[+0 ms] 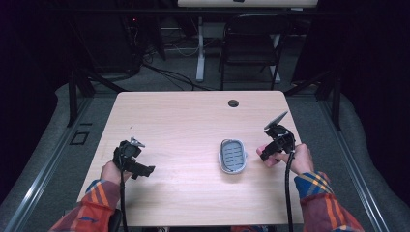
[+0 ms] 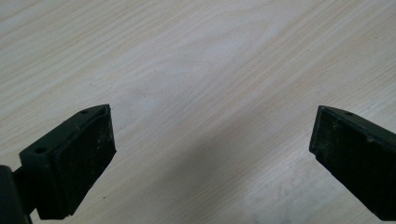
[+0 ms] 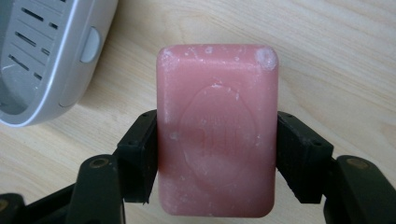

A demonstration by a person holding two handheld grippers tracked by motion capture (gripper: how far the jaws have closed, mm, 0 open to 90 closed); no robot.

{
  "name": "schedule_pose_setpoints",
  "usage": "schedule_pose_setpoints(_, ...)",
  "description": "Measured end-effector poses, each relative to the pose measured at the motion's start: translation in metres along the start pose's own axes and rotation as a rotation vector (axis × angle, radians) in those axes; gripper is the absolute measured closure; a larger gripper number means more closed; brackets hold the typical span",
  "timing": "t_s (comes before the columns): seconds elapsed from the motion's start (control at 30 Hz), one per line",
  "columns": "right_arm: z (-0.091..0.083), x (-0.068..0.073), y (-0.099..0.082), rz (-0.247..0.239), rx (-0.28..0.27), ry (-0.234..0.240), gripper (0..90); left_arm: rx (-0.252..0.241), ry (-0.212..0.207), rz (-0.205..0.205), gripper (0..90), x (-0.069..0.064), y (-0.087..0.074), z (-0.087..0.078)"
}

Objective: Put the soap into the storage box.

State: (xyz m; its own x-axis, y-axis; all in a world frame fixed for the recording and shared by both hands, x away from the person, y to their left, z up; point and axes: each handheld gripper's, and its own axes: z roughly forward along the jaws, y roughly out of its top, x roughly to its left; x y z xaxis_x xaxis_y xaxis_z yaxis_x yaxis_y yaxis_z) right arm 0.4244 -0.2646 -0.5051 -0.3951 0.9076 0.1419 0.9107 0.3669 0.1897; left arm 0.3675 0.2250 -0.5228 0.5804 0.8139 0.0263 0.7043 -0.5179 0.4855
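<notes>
Pale wood table under you — your right gripper clamps the pink soap bar just beside the grey soap dish; your left gripper gapes empty.

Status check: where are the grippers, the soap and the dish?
Right gripper shut on pink soap bar. Left gripper open, empty. Grey soap dish empty beside soap; nothing between.

The high view looks down and forward over my table, far enough to take in the floor beyond. My left gripper view sits close over bare wood. My right gripper view, just as close, shares the soap dish at its upper left with the high view's centre.
</notes>
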Motion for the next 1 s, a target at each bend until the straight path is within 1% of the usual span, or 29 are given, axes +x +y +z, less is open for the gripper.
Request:
schedule_pose_setpoints(0.03,0.000,0.001,0.001,-0.007,0.004,-0.010,37.1,0.001,-0.001,0.000,0.2,0.000,0.000,0.000)
schedule_pose_setpoints(0.1,0.000,0.003,0.002,-0.015,0.010,-0.010,37.1,0.001,-0.001,0.000,0.2,0.000,0.000,0.000)
schedule_pose_setpoints(0.13,-0.001,0.003,0.004,-0.027,0.025,-0.008,37.1,0.002,-0.001,0.000,0.2,0.000,0.000,0.000)
schedule_pose_setpoints(0.17,0.000,0.005,0.004,-0.016,0.010,-0.007,37.1,0.001,-0.003,0.000,0.2,0.000,0.000,0.000)
schedule_pose_setpoints(0.23,-0.001,0.006,0.006,-0.026,0.014,-0.005,37.1,0.003,-0.002,0.000,0.2,0.000,0.000,0.000)
schedule_pose_setpoints(0.27,0.000,0.008,0.006,-0.022,0.009,-0.009,37.1,0.002,-0.004,0.000,0.2,0.000,0.000,0.000)
schedule_pose_setpoints(0.3,0.000,0.009,0.007,-0.027,0.005,-0.003,37.1,0.003,-0.002,0.000,0.2,0.000,0.000,0.000)
schedule_pose_setpoints(0.37,-0.001,0.009,0.008,-0.035,0.015,-0.003,37.1,0.002,-0.004,-0.001,0.2,0.000,0.000,0.001)
schedule_pose_setpoints(0.4,-0.001,0.010,0.008,-0.037,0.010,-0.001,37.1,0.003,-0.004,0.000,0.2,0.000,0.000,0.000)
schedule_pose_setpoints(0.43,-0.002,0.010,0.009,-0.048,0.022,-0.004,37.1,0.004,-0.003,0.000,0.2,0.000,0.000,0.000)
schedule_pose_setpoints(0.47,-0.002,0.012,0.010,-0.034,0.006,-0.002,37.1,0.005,-0.004,0.000,0.2,0.000,0.000,0.000)
schedule_pose_setpoints(0.5,-0.002,0.012,0.010,-0.036,0.001,-0.001,37.1,0.005,-0.004,0.001,0.2,0.000,0.000,0.001)
schedule_pose_setpoints(0.57,-0.004,0.015,0.012,-0.040,0.001,0.003,37.1,0.004,-0.005,0.002,0.2,0.000,0.000,0.001)
schedule_pose_setpoints(0.7,-0.006,0.016,0.014,-0.050,-0.001,0.001,37.1,0.007,-0.005,0.000,0.2,0.000,0.000,0.000)
schedule_pose_setpoints(0.77,-0.007,0.017,0.015,-0.046,-0.005,0.005,37.1,0.007,-0.005,0.000,0.2,0.000,0.000,0.000)
schedule_pose_setpoints(0.8,-0.008,0.017,0.017,-0.058,0.009,0.006,37.1,0.006,-0.005,0.001,0.2,0.000,0.000,0.000)
schedule_pose_setpoints(0.83,-0.007,0.018,0.016,-0.048,-0.006,0.005,37.1,0.006,-0.005,0.001,0.2,0.000,0.000,0.000)
schedule_pose_setpoints(0.87,-0.008,0.018,0.017,-0.056,0.000,0.011,37.2,0.005,-0.005,0.000,0.2,0.000,0.000,0.000)
schedule_pose_setpoints(0.9,-0.008,0.021,0.018,-0.051,-0.011,0.004,37.1,0.002,0.001,0.000,0.2,0.000,0.000,0.000)
schedule_pose_setpoints(0.93,-0.009,0.020,0.019,-0.055,-0.004,0.007,37.2,0.003,0.001,0.000,0.2,-0.001,-0.001,0.000)
schedule_pose_setpoints(1.0,-0.011,0.022,0.020,-0.050,-0.010,0.011,37.2,0.005,0.001,0.003,0.3,-0.001,-0.001,0.001)
